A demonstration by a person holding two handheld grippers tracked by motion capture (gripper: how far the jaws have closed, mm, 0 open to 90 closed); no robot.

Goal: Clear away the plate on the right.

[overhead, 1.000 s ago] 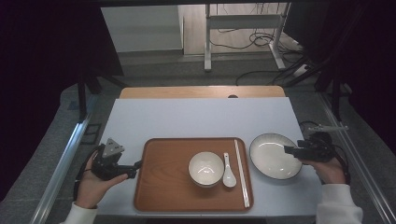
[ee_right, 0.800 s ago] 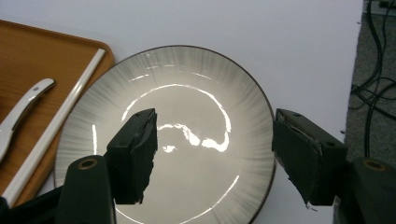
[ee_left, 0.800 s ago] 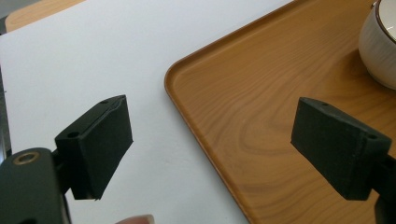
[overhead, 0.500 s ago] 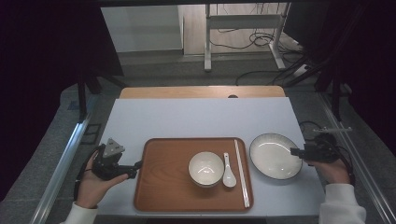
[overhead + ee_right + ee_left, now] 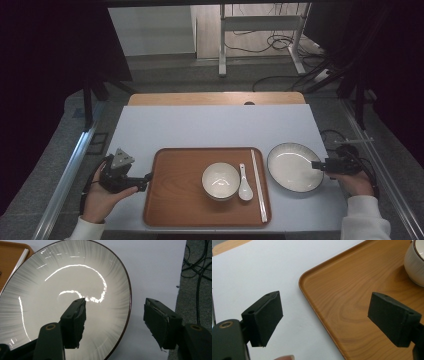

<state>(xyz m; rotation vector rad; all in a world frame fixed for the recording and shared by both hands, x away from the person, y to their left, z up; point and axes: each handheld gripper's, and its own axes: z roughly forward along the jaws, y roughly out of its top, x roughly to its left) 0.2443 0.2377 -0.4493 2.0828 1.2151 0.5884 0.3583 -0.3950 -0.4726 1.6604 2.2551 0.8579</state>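
Observation:
A wooden tray [image 5: 175, 200] holds a white bowl [image 5: 220, 181], a white spoon [image 5: 244, 182] and pale chopsticks [image 5: 259, 185]. To its right a grey plate [image 5: 294, 167] with a dark rim rests on the white table. My right gripper [image 5: 316, 164] is at the plate's right rim. Its jaws have just been closing a little and stand open astride the rim [image 5: 128, 315], one over the plate [image 5: 50, 290], one over the table, neither pad pressing. My left gripper [image 5: 145, 181] is open at the tray's left edge, and the tray's rim [image 5: 312, 297] runs between its jaws.
The white table [image 5: 210, 125] ends close to the right of the plate, with grey floor and cables [image 5: 197, 272] beyond. The bowl [image 5: 415, 262] stands farther along the tray from the left gripper. A wooden strip [image 5: 215, 98] lines the far edge.
My right gripper has drawn back from over the plate to its right rim and sunk a little. The left gripper has kept still.

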